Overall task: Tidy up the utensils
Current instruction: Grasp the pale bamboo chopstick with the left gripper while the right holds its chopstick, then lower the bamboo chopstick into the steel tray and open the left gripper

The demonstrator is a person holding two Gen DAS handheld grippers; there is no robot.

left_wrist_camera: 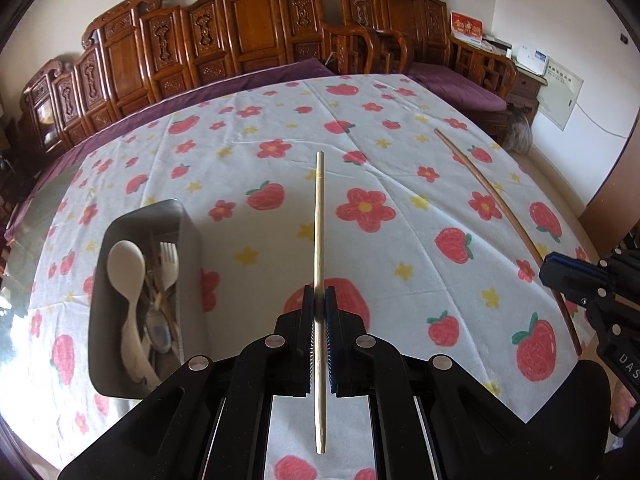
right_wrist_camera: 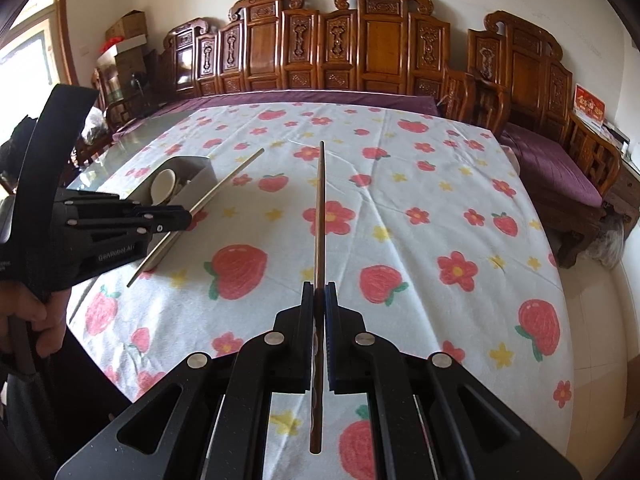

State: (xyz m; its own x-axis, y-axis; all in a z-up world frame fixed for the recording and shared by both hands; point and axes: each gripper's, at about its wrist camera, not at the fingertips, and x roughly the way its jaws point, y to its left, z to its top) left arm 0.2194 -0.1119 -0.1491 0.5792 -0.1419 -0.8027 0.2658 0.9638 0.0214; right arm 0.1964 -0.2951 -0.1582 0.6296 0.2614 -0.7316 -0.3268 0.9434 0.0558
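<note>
My left gripper point(left_wrist_camera: 319, 294) is shut on a pale bamboo chopstick point(left_wrist_camera: 319, 216) and holds it above the flowered tablecloth, pointing away from me. My right gripper point(right_wrist_camera: 319, 290) is shut on a dark brown chopstick point(right_wrist_camera: 321, 208), also held above the cloth. A grey utensil box point(left_wrist_camera: 188, 240) stands to the left of the left gripper; it holds a white spoon point(left_wrist_camera: 127, 264), a white fork point(left_wrist_camera: 169, 260) and other utensils. In the right wrist view the box point(right_wrist_camera: 200, 178) is at the far left, behind the left gripper point(right_wrist_camera: 182, 218) and its pale chopstick point(right_wrist_camera: 236, 172).
The table carries a white cloth with red flowers and strawberries point(left_wrist_camera: 400, 128). A carved wooden bench point(left_wrist_camera: 248, 32) with purple cushions runs along the far side. A wooden armchair point(right_wrist_camera: 560, 128) stands at the right. The right gripper point(left_wrist_camera: 560, 276) and its brown chopstick point(left_wrist_camera: 492, 196) show at the right of the left wrist view.
</note>
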